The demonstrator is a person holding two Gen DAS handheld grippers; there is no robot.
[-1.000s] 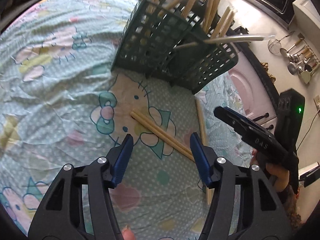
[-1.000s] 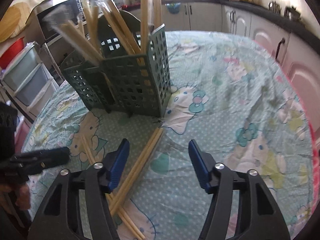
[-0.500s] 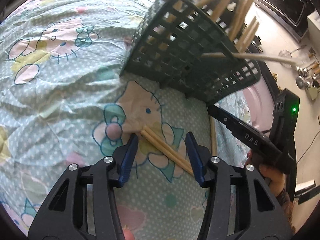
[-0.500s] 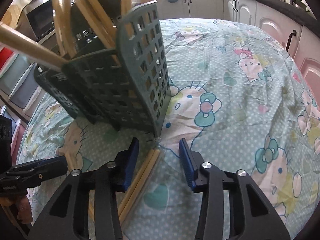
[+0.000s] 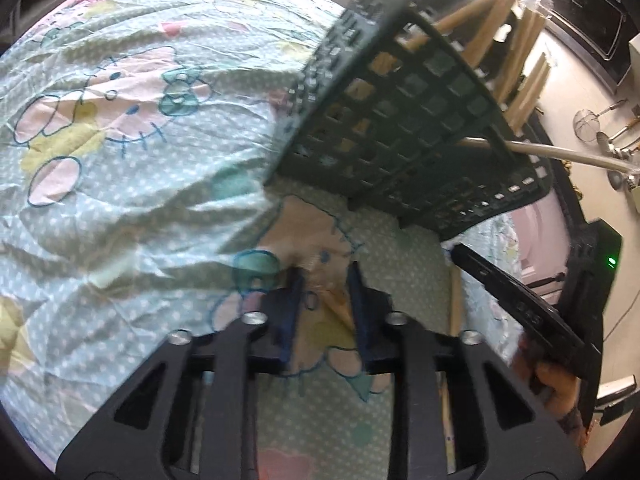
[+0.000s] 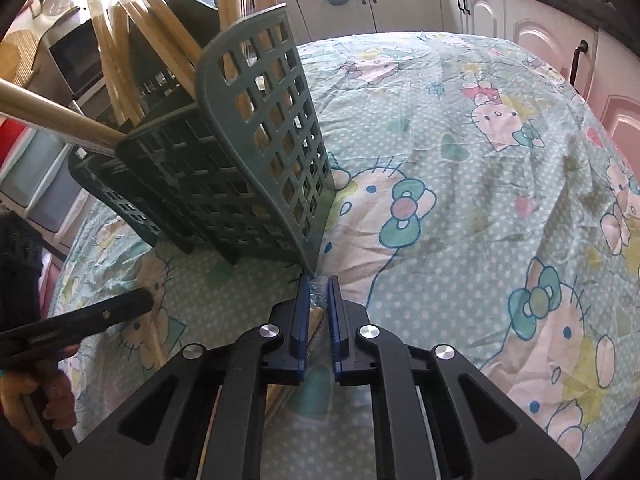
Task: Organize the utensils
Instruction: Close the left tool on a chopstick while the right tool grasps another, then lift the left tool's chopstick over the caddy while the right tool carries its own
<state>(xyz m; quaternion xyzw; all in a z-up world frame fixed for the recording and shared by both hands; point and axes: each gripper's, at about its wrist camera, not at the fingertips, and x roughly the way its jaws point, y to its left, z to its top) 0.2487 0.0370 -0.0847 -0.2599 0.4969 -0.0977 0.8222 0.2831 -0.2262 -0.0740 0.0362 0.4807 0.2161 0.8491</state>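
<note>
A dark green lattice basket (image 5: 400, 132) (image 6: 240, 168) stands on the tablecloth, holding several wrapped wooden chopsticks (image 5: 492, 28) (image 6: 160, 28). My left gripper (image 5: 325, 271) is low over a loose chopstick pair (image 5: 334, 298). Its jaws are closing around the pair's end, and cloth still shows beside the left pad. My right gripper (image 6: 319, 280) is closing too. Its blue pads pinch the crinkled wrapper end of a second chopstick pair (image 6: 314, 322) at the basket's corner. Each gripper appears in the other's view: the right one (image 5: 520, 304) and the left one (image 6: 80, 320).
A wrinkled cartoon-cat tablecloth (image 6: 460, 200) covers the round table. A hand (image 5: 560, 384) holds the right gripper. Pink and white cabinets (image 6: 540, 40) stand behind, an oven (image 5: 580, 20) sits off the table, and metal utensils (image 5: 608, 136) hang on a wall.
Both grippers have moved forward and down onto the ends of the loose chopstick pairs, and both sets of jaws have narrowed from wide open. The basket looms larger.
</note>
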